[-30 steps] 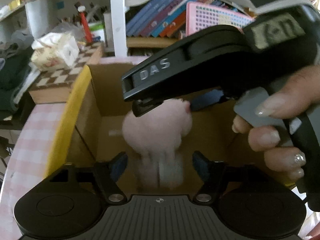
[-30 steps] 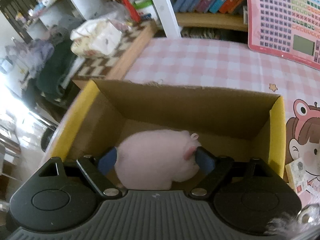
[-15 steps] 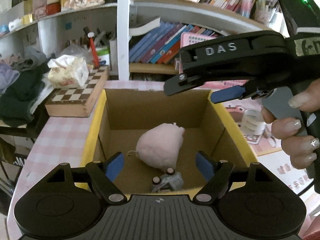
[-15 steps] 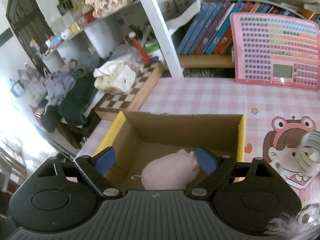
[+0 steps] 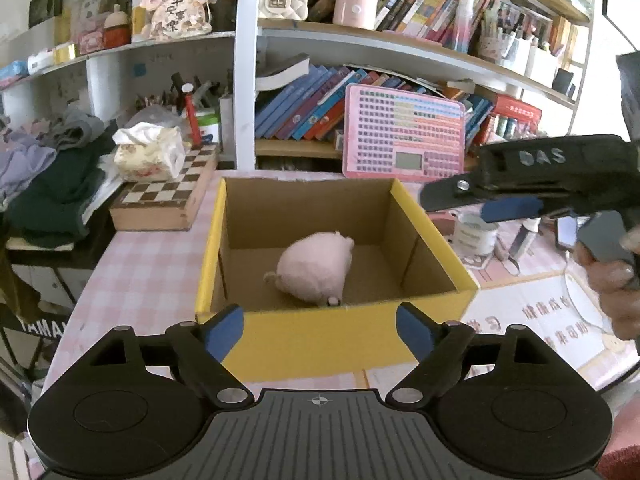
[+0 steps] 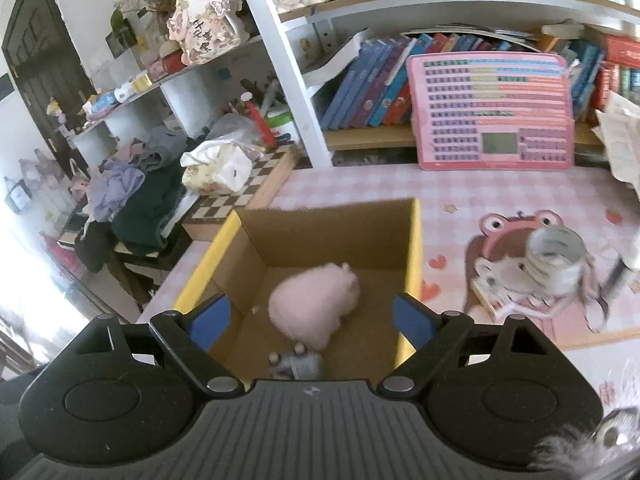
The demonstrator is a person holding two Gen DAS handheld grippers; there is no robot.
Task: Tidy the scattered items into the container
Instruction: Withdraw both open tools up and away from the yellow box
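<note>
A yellow-rimmed cardboard box (image 5: 432, 236) stands on the pink checked table; it also shows in the right wrist view (image 6: 416, 248). A pink plush toy (image 5: 316, 266) lies inside it, also seen from the right wrist (image 6: 316, 304). A small grey toy car (image 6: 298, 364) lies near the box's front wall. My left gripper (image 5: 319, 330) is open and empty, in front of the box. My right gripper (image 6: 311, 322) is open and empty above the box's near side; from the left wrist it shows at the right (image 5: 512, 196).
A roll of tape (image 6: 554, 258) and a small bottle (image 5: 522, 236) lie on the table right of the box. A chessboard box (image 5: 168, 200) with a tissue pack (image 5: 150, 152) stands at the left. A pink learning pad (image 5: 404, 134) leans on the bookshelf behind.
Both grippers have pulled back and up away from the box. The right gripper let go of the plush toy, which now lies on the box floor.
</note>
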